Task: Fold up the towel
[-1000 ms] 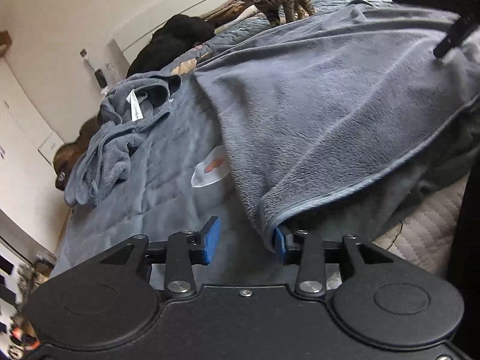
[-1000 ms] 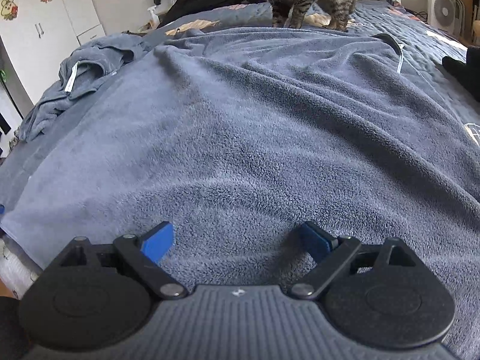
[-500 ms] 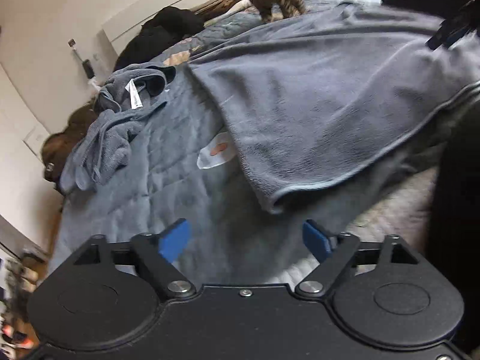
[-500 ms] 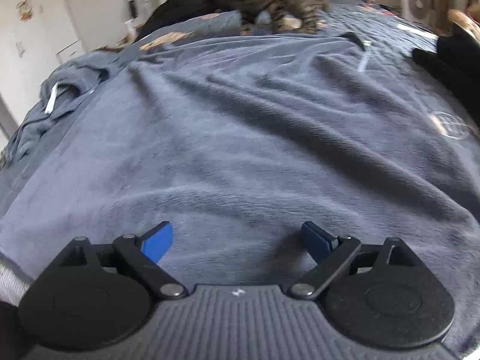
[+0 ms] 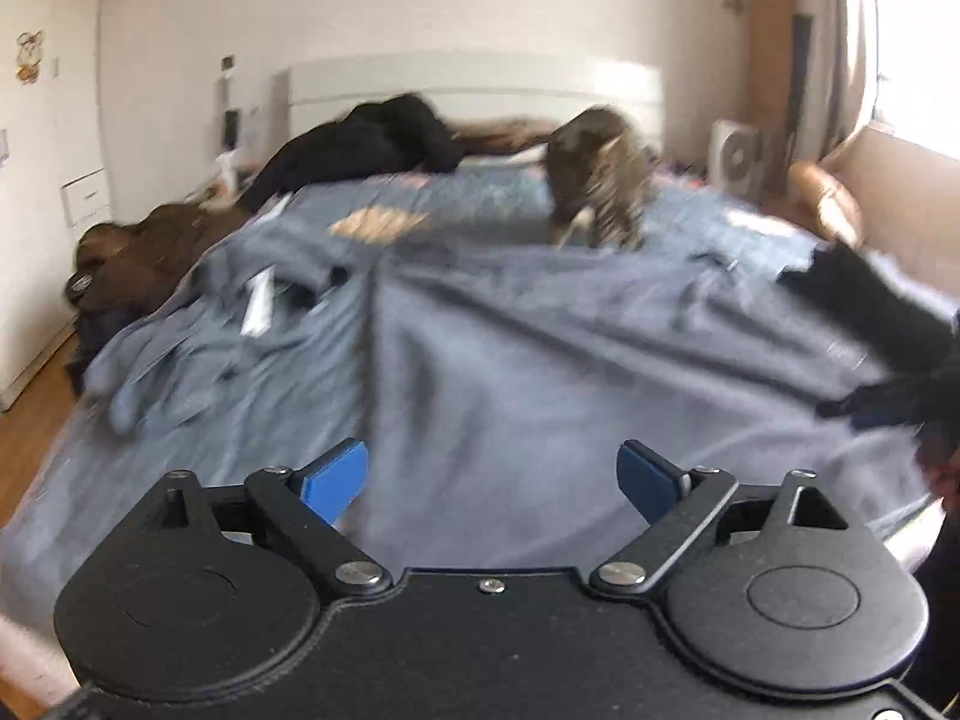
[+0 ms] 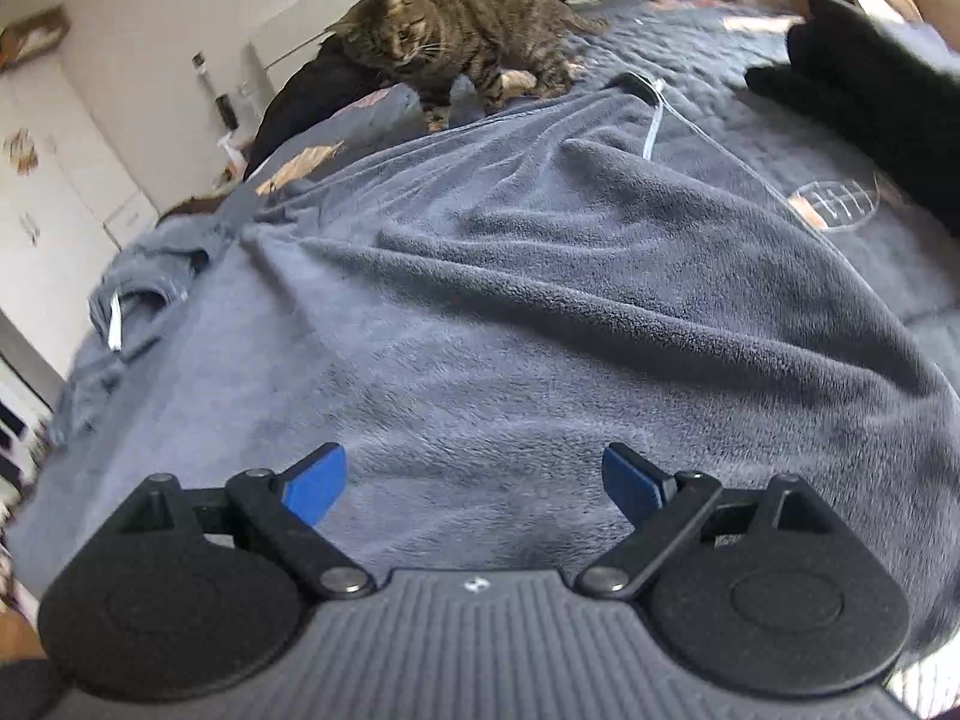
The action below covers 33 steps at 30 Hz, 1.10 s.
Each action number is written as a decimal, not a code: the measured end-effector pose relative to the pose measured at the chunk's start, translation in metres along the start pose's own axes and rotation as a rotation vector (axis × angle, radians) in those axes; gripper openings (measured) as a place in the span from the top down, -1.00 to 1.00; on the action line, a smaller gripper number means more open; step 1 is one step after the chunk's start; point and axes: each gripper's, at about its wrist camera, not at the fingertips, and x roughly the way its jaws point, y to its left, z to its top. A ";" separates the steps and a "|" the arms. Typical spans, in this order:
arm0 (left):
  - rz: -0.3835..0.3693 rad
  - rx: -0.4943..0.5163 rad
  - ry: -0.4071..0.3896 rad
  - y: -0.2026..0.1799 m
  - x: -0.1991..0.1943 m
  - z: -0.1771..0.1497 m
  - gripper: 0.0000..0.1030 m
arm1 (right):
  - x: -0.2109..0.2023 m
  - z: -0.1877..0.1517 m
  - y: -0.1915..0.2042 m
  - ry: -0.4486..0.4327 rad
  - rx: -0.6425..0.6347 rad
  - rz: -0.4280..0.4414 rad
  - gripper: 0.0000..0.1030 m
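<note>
A large grey-blue towel (image 5: 570, 372) (image 6: 540, 312) lies spread and rumpled over the bed, with a white care tag (image 6: 654, 120) at its far edge. My left gripper (image 5: 495, 480) hovers open over the towel's near part, nothing between its blue pads. My right gripper (image 6: 474, 480) is open too, low over the towel's near edge and holding nothing. In the blurred left wrist view, the right gripper shows as a dark shape (image 5: 888, 402) at the towel's right side.
A tabby cat (image 5: 600, 174) (image 6: 462, 24) stands at the towel's far edge. A second crumpled grey towel (image 5: 198, 348) (image 6: 144, 294) lies left. Black clothing (image 5: 372, 144) sits by the headboard, another dark item (image 6: 870, 84) right. A fan (image 5: 738, 156) stands beyond the bed.
My left gripper let go of the towel corner, opened wide, then swung up and right to face the headboard. The right gripper stayed open and tilted. The cat moved closer.
</note>
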 end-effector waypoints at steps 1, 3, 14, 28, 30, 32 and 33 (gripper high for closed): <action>-0.013 -0.012 -0.017 -0.010 0.001 0.009 -0.76 | -0.006 0.003 0.004 -0.017 -0.010 0.004 -0.78; -0.034 -0.027 -0.050 -0.029 0.004 0.026 -0.76 | -0.019 0.008 0.012 -0.057 -0.040 0.014 -0.79; -0.035 -0.119 -0.080 -0.086 0.051 0.079 -0.78 | -0.069 0.035 0.032 -0.183 -0.147 0.027 -0.79; 0.061 -0.116 -0.094 -0.113 0.124 0.069 -0.79 | -0.032 0.060 -0.004 -0.165 -0.154 -0.038 -0.79; 0.074 -0.136 -0.106 -0.112 0.132 0.066 -0.79 | -0.024 0.065 -0.005 -0.170 -0.161 -0.033 -0.79; 0.085 -0.148 -0.117 -0.112 0.140 0.066 -0.79 | -0.014 0.069 -0.007 -0.178 -0.164 -0.026 -0.79; 0.085 -0.151 -0.117 -0.112 0.143 0.067 -0.79 | -0.010 0.071 -0.007 -0.181 -0.162 -0.020 -0.79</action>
